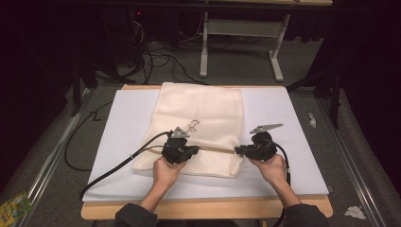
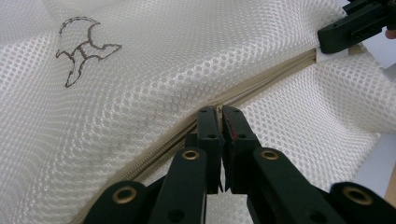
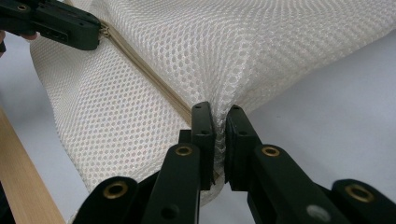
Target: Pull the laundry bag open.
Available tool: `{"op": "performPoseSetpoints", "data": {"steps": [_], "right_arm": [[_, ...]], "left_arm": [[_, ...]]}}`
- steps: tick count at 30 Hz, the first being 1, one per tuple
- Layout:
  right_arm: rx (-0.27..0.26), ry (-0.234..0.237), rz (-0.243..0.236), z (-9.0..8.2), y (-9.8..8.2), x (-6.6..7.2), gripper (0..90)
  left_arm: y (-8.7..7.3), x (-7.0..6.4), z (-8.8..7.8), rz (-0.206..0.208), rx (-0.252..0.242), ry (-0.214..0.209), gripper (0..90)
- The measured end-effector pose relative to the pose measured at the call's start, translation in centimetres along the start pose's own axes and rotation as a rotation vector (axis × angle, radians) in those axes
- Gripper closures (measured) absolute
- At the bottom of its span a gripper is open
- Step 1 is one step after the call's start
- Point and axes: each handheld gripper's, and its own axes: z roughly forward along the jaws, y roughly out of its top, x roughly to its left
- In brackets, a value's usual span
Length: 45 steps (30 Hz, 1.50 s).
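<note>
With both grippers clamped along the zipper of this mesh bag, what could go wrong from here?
1. The left gripper pinches at the zipper with narrow tips; it may slip off if pulled.
2. The right gripper holds bunched mesh at the edge of the mesh bag; a hard tug could snag or tear it.
3. The bag lies loose on the white sheet, so it may slide.

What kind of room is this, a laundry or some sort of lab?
Most likely a lab or recording studio, not a laundry: dark surroundings, loose cables on the floor, and one mesh bag laid on a white-topped table.
</note>
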Motion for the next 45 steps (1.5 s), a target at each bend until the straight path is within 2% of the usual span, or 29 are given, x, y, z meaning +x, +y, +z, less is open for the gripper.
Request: {"op": "performPoseSetpoints", "data": {"steps": [29,42,45], "right_arm": [[-0.006,-0.008,0.005,-0.4,0.1,-0.2,85.5],[-0.007,-0.011,0.003,-0.3,0.1,-0.1,85.5],[-0.007,-0.014,-0.001,-0.3,0.1,-0.1,85.5]], "left_arm": [[0.0,0.9,-1.2,-0.013,-0.03,0.016,87.2],[0.0,1.0,-1.7,-0.006,-0.039,0.02,87.2],[-0.1,1.0,-1.8,-0.002,-0.041,0.036,87.2]]}}
